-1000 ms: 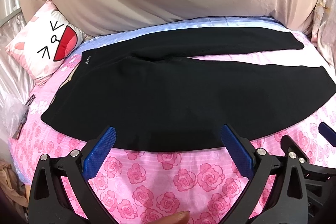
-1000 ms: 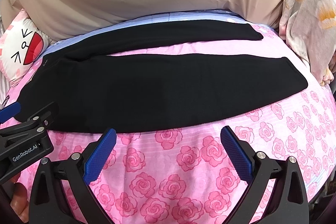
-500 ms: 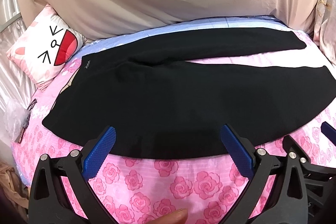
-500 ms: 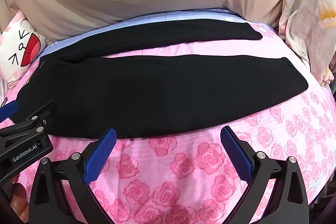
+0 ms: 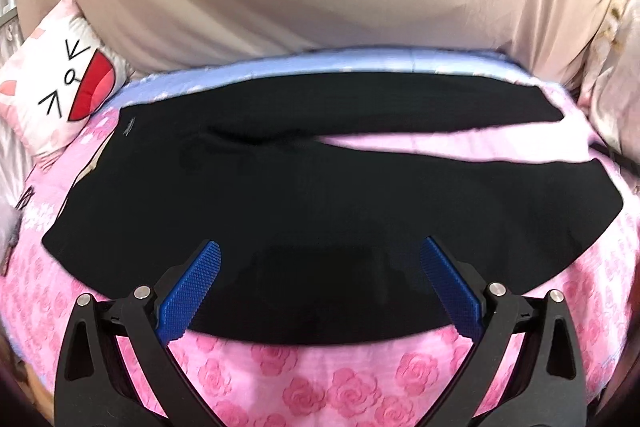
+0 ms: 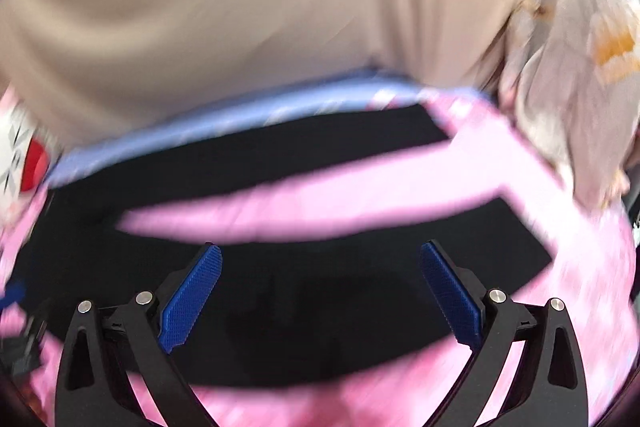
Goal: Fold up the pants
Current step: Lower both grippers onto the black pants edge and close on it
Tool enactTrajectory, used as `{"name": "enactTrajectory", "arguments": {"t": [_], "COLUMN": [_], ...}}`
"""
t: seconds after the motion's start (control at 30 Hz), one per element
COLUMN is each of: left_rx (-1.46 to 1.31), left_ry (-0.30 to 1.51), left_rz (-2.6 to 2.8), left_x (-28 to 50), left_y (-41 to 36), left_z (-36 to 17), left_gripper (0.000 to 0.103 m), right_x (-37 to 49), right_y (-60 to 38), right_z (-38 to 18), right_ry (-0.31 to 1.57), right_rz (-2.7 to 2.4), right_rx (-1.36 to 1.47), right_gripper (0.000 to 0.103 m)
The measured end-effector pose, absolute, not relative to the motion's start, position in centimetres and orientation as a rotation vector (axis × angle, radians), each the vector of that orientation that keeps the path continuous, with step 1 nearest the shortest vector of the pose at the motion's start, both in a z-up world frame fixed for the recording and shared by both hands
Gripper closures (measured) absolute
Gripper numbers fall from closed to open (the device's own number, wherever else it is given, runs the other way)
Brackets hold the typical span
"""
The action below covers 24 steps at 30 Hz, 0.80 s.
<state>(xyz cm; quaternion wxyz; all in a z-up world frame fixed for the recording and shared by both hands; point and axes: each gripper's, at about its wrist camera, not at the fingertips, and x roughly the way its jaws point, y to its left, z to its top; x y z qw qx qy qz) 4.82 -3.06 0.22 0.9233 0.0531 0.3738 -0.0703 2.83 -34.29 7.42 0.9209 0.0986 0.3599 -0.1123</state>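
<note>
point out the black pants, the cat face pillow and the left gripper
black pants (image 5: 320, 203), left wrist view, on the seat area near the crotch
cat face pillow (image 5: 60, 87), left wrist view, on the drawn face
left gripper (image 5: 320, 267), left wrist view, midway between the open blue fingertips

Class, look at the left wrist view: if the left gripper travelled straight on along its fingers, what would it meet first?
Most likely the black pants lying on the rose-print bedsheet; the open left gripper points at the near leg, though depth is unclear.
</note>
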Motion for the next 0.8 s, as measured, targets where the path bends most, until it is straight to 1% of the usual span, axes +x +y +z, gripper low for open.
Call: {"name": "enactTrajectory", "arguments": {"t": [0.03, 0.1, 0.13, 0.17, 0.23, 0.3, 0.37, 0.43, 0.5, 0.63, 0.7, 0.73, 0.77, 0.8], "left_rx": [0.1, 0.068, 0.036, 0.016, 0.012, 0.117, 0.178, 0.163, 0.092, -0.065, -0.085, -0.077, -0.046, -0.023], "left_ry": [0.747, 0.76, 0.787, 0.8, 0.818, 0.861, 0.862, 0.853, 0.853, 0.914, 0.927, 0.918, 0.901, 0.889], "left_rz": [-0.152, -0.158, -0.152, -0.138, -0.114, -0.079, -0.042, 0.014, 0.038, 0.063, 0.129, 0.165, 0.215, 0.262], "left_x": [4.8, 5.3, 5.9, 6.3, 7.0, 8.8, 10.6, 12.3, 15.1, 21.6, 25.1, 26.4, 28.2, 29.5], "left_y": [-3.1, -3.1, -2.9, -2.8, -2.5, -2.9, -2.4, -1.0, 1.6, 7.8, 11.5, 12.9, 14.6, 15.8], "left_z": [0.3, 0.2, -0.1, -0.3, -0.5, -0.6, -0.6, -0.2, 0.5, 0.8, 0.7, 0.8, 0.9, 1.1], "left_gripper": [0.005, 0.005, 0.005, 0.005, 0.005, 0.005, 0.005, 0.005, 0.005, 0.005, 0.005, 0.005, 0.005, 0.005], "right_x": [4.5, 9.0, 11.5, 14.8, 18.6, 22.3, 24.9, 26.7, 28.2, 29.2, 29.7, 29.7, 29.9, 29.8], "right_y": [-36.8, -41.8, -44.2, -46.6, -49.5, -52.9, -55.0, -55.6, -55.6, -54.8, -54.5, -54.3, -54.1, -54.0], "right_z": [7.6, 7.1, 6.6, 5.6, 4.1, 2.0, 0.0, -1.5, -2.8, -3.6, -4.0, -4.0, -4.1, -4.1], "right_ry": [0.71, 0.713, 0.741, 0.792, 0.833, 0.893, 0.947, 0.995, 1.025, 1.013, 1.006, 1.003, 0.999, 0.995], "right_rz": [-0.23, -0.223, -0.231, -0.229, -0.261, -0.263, -0.236, -0.219, -0.204, -0.177, -0.174, -0.172, -0.162, -0.155], "right_rx": [0.21, 0.225, 0.217, 0.197, 0.165, 0.213, 0.294, 0.3, 0.273, 0.256, 0.252, 0.248, 0.251, 0.261], "right_gripper": [0.005, 0.005, 0.007, 0.011, 0.011, 0.011, 0.025, 0.033, 0.036, 0.036, 0.043, 0.048, 0.055, 0.059]}}
